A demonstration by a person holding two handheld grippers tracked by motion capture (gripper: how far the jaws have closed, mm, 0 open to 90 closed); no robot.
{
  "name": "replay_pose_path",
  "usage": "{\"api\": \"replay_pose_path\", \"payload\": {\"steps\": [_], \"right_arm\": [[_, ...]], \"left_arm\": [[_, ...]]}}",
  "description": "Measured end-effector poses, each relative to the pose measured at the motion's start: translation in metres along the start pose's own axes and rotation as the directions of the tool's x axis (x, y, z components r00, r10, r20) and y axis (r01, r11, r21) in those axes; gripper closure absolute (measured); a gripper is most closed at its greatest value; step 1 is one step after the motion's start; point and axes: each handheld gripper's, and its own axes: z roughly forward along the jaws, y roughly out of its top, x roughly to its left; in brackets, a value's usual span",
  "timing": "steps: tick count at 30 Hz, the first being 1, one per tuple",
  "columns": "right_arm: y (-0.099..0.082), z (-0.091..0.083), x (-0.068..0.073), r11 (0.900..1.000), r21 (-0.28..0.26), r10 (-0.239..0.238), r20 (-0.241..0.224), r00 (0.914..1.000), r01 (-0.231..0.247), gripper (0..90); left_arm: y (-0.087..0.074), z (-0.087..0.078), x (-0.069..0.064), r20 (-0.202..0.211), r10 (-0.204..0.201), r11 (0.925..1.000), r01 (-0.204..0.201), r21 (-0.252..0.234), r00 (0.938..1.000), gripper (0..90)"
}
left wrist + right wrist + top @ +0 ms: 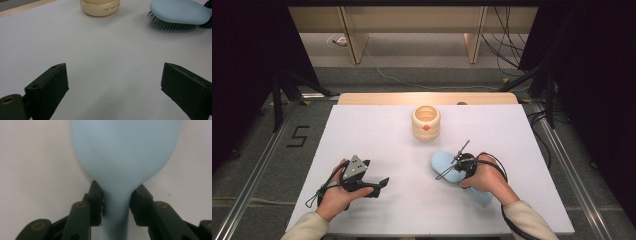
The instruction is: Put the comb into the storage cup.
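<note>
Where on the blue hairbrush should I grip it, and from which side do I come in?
Grip the blue hairbrush at its narrow neck, where the handle meets the oval head, coming in along the handle from the person's side. It lies bristles down, smooth back up, so the neck probably fits between the jaws where the head looks too broad. The right gripper is clamped there; the left gripper stands open.

A flat white rectangular tabletop is set on a grey carpeted floor, with a pale wooden edge strip seen along its far side. Pale wooden panelled furniture is placed beyond. Black curtains are hung at both sides. Black cables are trailed across the floor.
</note>
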Motion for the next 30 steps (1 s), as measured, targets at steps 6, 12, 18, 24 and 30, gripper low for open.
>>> {"api": "replay_pose_path", "payload": {"steps": [6,12,18,24,30], "right_arm": [[-0.002,0.0,-0.001,0.9998,-0.009,0.018,-0.008,0.9998,-0.018,69.7],[-0.004,-0.001,-0.003,0.9992,-0.025,0.031,-0.018,0.9994,-0.031,70.3],[-0.006,-0.001,-0.003,0.998,-0.045,0.043,-0.02,0.9989,-0.044,70.4],[-0.009,-0.001,-0.004,0.997,-0.06,0.047,-0.025,0.9986,-0.049,70.5],[-0.011,-0.002,-0.005,0.9954,-0.07,0.062,-0.035,0.9975,-0.064,70.5]], "left_arm": [[0.0,0.0,0.0,0.0,-0.001,1.0,0.001,-0.002,1.0,7.0],[0.0,0.0,0.0,0.001,-0.001,1.0,0.001,0.0,1.0,7.3],[0.0,0.0,0.0,0.001,-0.003,1.0,0.003,0.001,1.0,7.6],[-0.001,0.0,0.0,0.001,-0.003,1.0,0.003,0.002,1.0,7.9],[-0.001,0.0,0.0,0.003,-0.004,1.0,0.004,0.001,1.0,8.2]]}}
